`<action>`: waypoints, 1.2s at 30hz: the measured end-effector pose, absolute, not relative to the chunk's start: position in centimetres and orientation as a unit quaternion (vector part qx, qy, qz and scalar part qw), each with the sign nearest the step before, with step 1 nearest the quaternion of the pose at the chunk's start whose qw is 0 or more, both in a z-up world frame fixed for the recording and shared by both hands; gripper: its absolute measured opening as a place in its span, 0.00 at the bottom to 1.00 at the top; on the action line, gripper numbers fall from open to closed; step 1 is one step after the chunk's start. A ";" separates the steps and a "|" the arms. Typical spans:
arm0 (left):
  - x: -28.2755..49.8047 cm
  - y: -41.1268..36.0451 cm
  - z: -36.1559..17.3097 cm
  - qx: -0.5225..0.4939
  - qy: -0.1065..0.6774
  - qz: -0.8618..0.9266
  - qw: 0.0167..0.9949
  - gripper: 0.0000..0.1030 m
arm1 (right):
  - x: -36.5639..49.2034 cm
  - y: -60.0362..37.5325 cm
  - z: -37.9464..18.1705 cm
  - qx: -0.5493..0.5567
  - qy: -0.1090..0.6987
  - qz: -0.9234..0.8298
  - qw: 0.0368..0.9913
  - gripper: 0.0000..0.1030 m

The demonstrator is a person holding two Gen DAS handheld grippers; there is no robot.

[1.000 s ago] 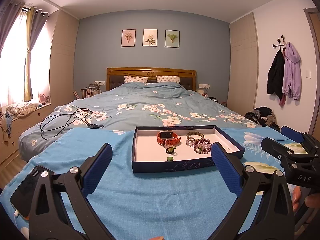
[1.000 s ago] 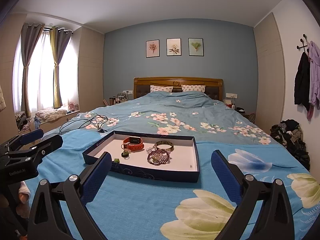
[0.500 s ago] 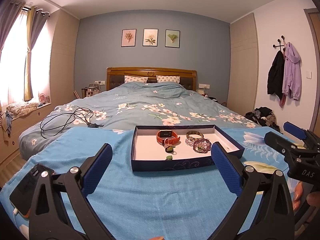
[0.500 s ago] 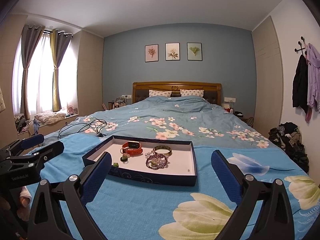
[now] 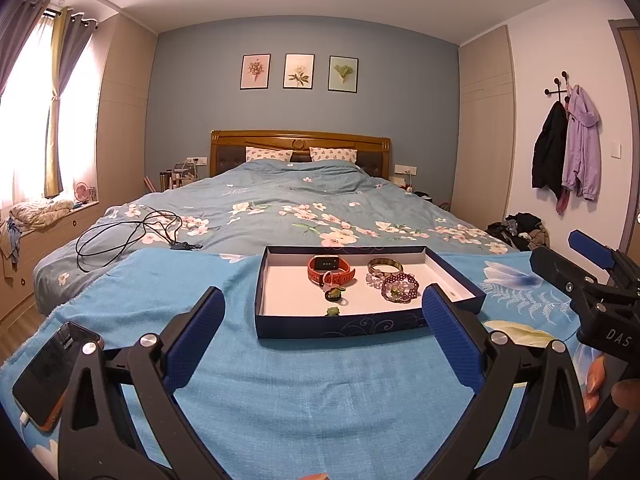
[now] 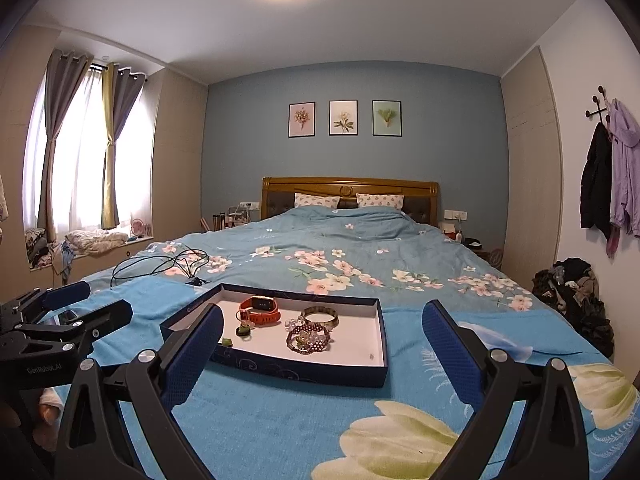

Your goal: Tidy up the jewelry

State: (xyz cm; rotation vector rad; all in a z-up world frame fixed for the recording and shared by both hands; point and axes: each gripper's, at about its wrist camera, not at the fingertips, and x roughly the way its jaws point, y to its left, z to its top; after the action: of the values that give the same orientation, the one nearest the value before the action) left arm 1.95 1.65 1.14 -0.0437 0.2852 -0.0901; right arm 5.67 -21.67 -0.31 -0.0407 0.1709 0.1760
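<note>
Jewelry sits in a shallow blue box (image 5: 360, 326) with a white floor, on the light blue blanket (image 5: 304, 392) near the foot edge of the bed (image 6: 360, 248). Inside the box are an orange watch (image 5: 331, 270), a brown bangle (image 5: 385, 267), a purple bead bracelet (image 5: 400, 289), a small dark ring with a green bit (image 5: 335, 295) and a tiny green piece (image 5: 333, 311) close to the near wall. All of it lies toward the far and middle part of the box; the left side of its floor is bare.

Straight ahead of the left gripper (image 5: 320, 344) is the box, long side across. The right gripper (image 6: 322, 352) sees it ahead and a bit to its left. I think the left one is a little nearer. Both grippers have their fingers spread wide and hold nothing.

A phone (image 5: 50, 374) lies at the blanket's near left corner.
</note>
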 end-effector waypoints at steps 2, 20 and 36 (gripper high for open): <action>1.9 1.6 1.1 -0.023 0.143 -0.046 0.988 0.94 | 5.8 -21.6 -0.4 -0.021 0.087 0.088 0.992 0.93; 1.9 1.0 0.8 -0.017 0.134 -0.043 0.990 0.94 | 5.8 -21.8 -0.6 -0.015 0.089 0.087 0.992 0.93; 2.3 1.0 0.9 -0.018 0.124 -0.037 0.991 0.94 | 6.0 -21.9 -0.6 -0.013 0.096 0.087 0.992 0.93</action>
State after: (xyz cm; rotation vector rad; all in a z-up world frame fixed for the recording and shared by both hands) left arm 2.32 1.04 0.94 -0.0367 0.2482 -0.0748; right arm 5.96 -21.89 -0.64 -0.0265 0.1925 0.1735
